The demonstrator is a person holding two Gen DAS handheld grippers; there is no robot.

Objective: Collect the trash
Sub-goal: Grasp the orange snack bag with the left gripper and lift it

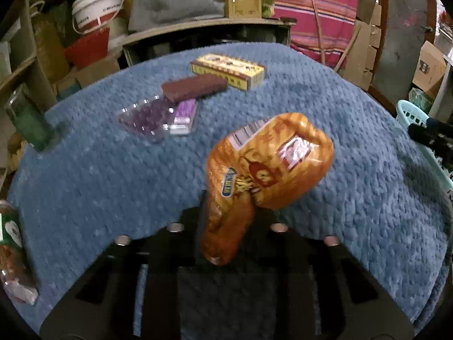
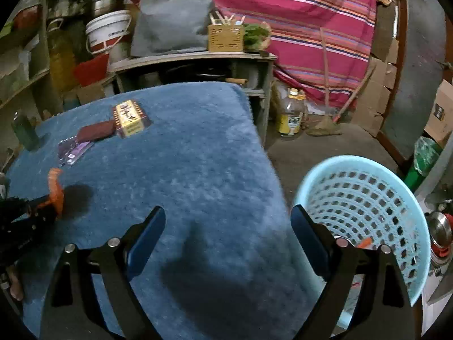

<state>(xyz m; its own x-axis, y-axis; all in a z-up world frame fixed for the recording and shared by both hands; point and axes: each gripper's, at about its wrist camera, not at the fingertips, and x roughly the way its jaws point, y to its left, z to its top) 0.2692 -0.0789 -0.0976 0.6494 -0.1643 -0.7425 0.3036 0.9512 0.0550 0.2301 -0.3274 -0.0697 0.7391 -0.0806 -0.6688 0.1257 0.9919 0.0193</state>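
Observation:
My left gripper [image 1: 226, 212] is shut on an orange snack bag [image 1: 269, 164] and holds it above the blue fuzzy cloth [image 1: 99, 175]; the bag [image 2: 55, 189] also shows at the left of the right wrist view. A yellow box [image 1: 228, 69], a brown bar [image 1: 195, 87], a purple packet [image 1: 184, 113] and a clear plastic tray [image 1: 144, 116] lie at the far side of the cloth. My right gripper [image 2: 228, 226] is open and empty over the cloth's right edge, next to a light blue basket [image 2: 365, 195].
A green glass [image 1: 25, 119] stands at the cloth's left edge. A packet [image 1: 14, 252] lies at the near left. Behind are a shelf [image 2: 192, 56] with a grey cushion, a white bucket [image 2: 107, 31] and an oil bottle [image 2: 291, 113] on the floor.

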